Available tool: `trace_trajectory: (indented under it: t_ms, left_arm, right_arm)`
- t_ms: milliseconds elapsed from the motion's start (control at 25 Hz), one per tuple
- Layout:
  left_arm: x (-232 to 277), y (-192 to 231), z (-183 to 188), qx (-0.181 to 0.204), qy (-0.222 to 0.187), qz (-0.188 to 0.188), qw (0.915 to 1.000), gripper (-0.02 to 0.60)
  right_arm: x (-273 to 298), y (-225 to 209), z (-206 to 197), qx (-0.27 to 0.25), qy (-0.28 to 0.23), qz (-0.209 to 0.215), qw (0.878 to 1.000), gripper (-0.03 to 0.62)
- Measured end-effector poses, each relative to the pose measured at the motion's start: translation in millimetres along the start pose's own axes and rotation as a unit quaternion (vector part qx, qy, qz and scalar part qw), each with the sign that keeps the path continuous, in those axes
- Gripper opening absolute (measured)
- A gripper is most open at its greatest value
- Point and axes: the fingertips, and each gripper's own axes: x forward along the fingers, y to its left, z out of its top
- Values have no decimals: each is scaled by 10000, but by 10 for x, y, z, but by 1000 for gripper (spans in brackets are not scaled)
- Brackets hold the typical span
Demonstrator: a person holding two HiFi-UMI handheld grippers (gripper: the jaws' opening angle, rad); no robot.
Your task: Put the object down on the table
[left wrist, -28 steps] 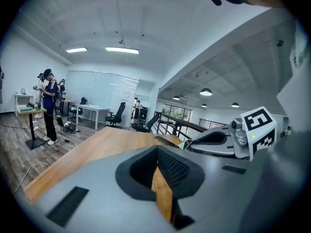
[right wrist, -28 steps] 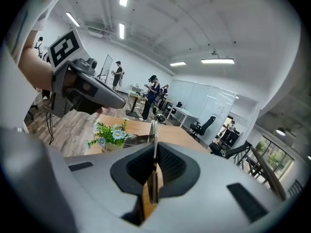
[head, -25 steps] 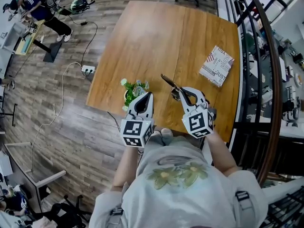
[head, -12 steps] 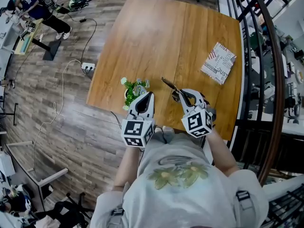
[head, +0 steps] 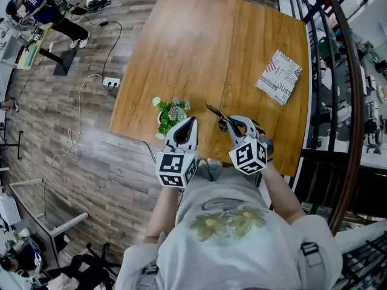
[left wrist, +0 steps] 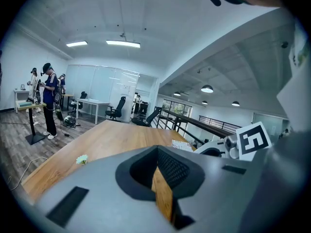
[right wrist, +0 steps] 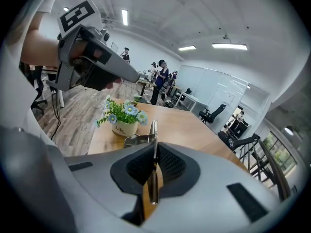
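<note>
While right gripper (head: 229, 121) clamps metal tool (head: 213, 110), maybe tongs | left gripper (head: 192, 120) jaws together | both at table (head: 199, 53) edge

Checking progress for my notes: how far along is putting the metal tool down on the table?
Done: the metal tool is gripped and over the near edge of the table, beside the flower pot. In hand: the right gripper is shut on it. Left: set it on the wood and let go. The left gripper is empty.

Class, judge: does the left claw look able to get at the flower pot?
Probably yes: the flower pot stands just left of the left claw, with nothing between them; the claw is empty, but its jaws are shut.
</note>
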Motion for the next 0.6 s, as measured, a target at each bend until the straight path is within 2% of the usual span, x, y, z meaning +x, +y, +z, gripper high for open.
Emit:
trace_trajectory:
  t_ms: [600]
  left_arm:
    - [61,-56,-101,-34,99,-75,9999,14]
  right_arm:
    - [233,184,-353,14,365,208,9991,11]
